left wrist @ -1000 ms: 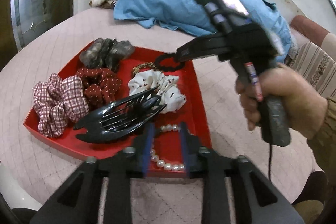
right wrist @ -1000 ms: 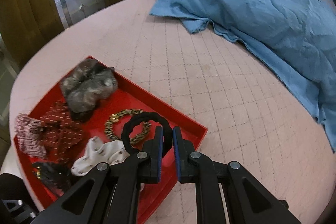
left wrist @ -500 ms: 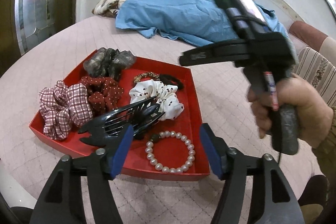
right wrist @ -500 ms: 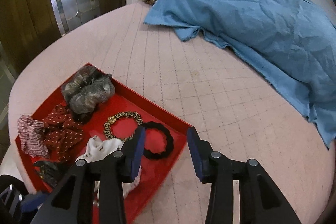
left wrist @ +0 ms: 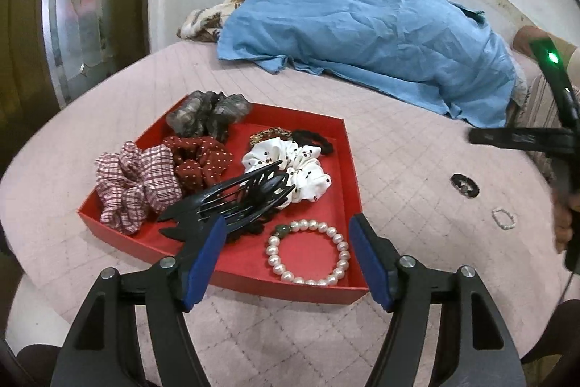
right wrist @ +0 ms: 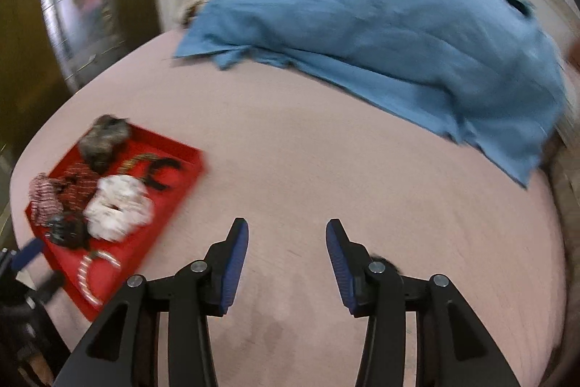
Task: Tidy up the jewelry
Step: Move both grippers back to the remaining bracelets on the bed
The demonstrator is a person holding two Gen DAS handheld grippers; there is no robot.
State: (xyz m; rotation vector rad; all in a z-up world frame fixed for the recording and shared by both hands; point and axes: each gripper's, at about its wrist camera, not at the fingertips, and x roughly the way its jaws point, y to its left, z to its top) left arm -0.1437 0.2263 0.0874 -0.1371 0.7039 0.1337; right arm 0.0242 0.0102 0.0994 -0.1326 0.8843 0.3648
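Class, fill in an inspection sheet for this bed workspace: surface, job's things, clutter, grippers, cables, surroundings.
Surface: pink quilted bed cover.
Job's things: red tray holds scrunchies, black hair claw, pearl bracelet; small dark ring and small bead ring lie outside it.
Clutter: blue shirt.
Grippers: left gripper opening, empty; right gripper opening, empty.
Cables: thin one at the right edge.
Surroundings: white wall, wooden door.

The right gripper (right wrist: 287, 263), jaws opening and empty, hangs over pink bedding (right wrist: 326, 147).
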